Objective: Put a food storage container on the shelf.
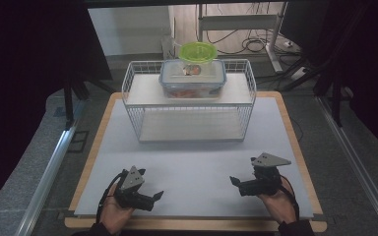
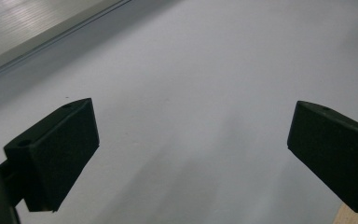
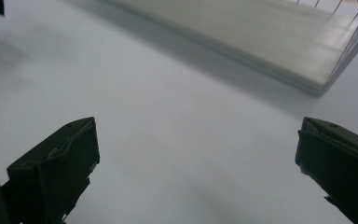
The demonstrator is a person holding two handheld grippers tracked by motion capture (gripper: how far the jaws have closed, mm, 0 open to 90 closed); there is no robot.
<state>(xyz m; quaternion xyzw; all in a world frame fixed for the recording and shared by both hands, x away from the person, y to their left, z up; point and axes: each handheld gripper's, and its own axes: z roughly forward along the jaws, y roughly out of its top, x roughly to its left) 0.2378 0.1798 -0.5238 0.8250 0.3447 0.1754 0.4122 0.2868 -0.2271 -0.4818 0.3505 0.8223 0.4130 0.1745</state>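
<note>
High view: left gripper (image 1: 153,195) and right gripper (image 1: 235,182) rest near edge, jaws apart, empty; container (image 1: 192,78) on far rack (image 1: 189,102) untouched.

We seem to be in a lab or recording room. Black curtains (image 1: 34,44) flank our table (image 1: 197,162), and loose cables (image 1: 246,42) trail across the floor beneath a metal desk frame (image 1: 241,22).
</note>
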